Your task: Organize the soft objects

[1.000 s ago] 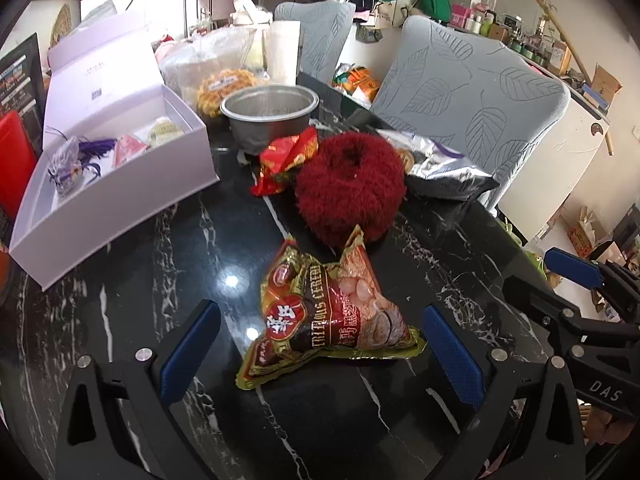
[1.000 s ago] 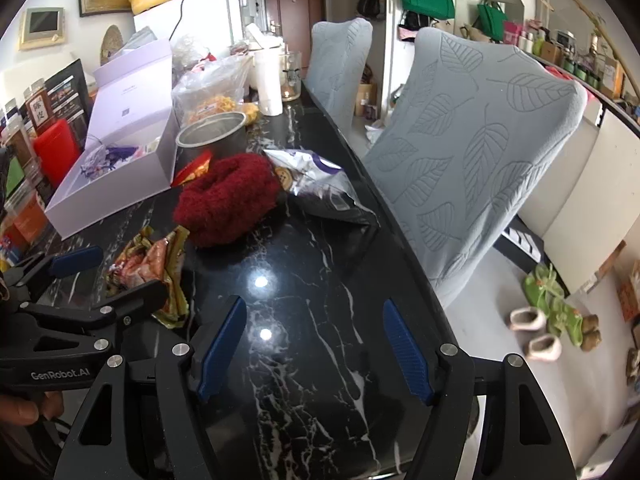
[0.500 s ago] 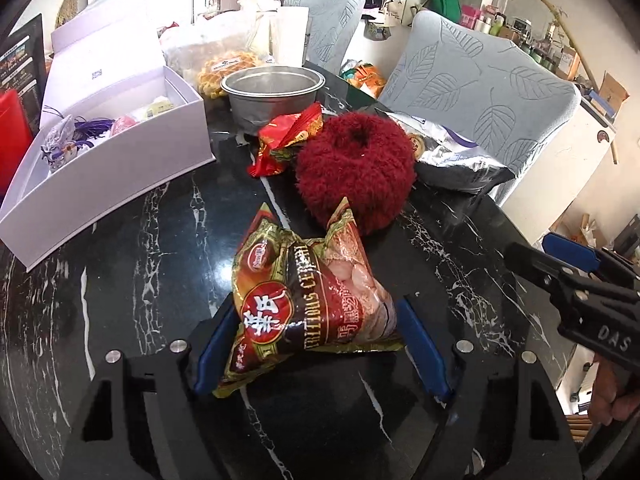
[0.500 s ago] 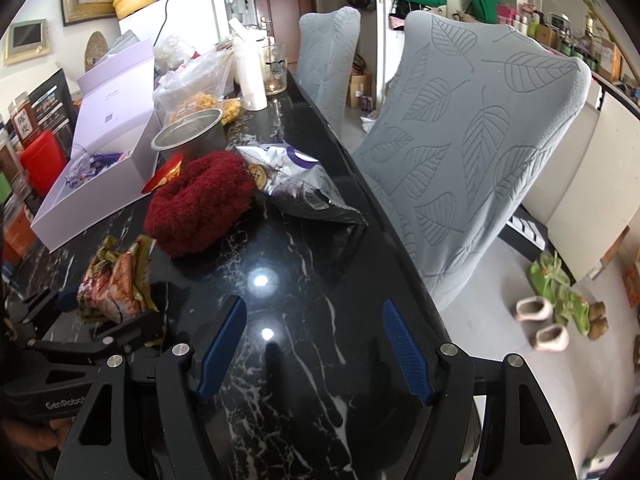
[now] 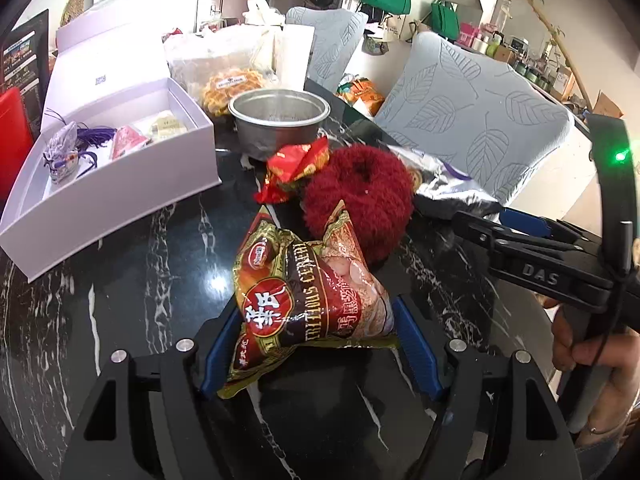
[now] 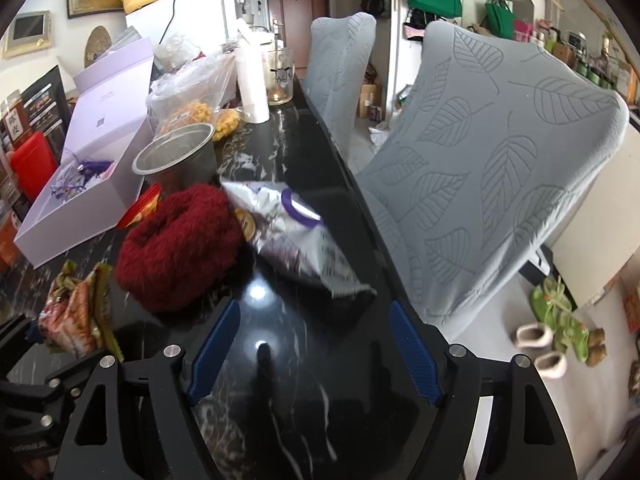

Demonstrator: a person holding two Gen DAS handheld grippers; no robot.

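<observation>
A red-and-gold snack bag (image 5: 304, 292) stands crumpled between the blue pads of my left gripper (image 5: 318, 320); the jaws are closing and both pads press its sides. Behind it sit a fluffy dark-red woolly ball (image 5: 360, 204), a small red packet (image 5: 296, 168) and a silver foil bag (image 5: 444, 184). My right gripper (image 6: 314, 320) hovers over the black marble table (image 6: 304, 360); its jaws are opening with nothing between them. The woolly ball (image 6: 180, 244) and foil bag (image 6: 296, 236) lie just ahead of it.
An open lilac box (image 5: 120, 184) with small items stands at the left. A metal pot (image 5: 280, 120) and bagged snacks (image 5: 228, 84) sit behind. Grey leaf-patterned chairs (image 6: 480, 160) line the table's right edge. A hand (image 5: 592, 352) holds the right gripper.
The left jaws have come in from wide open onto the snack bag, which now stands up squeezed between the pads. The right gripper has slid forward toward the foil bag and woolly ball.
</observation>
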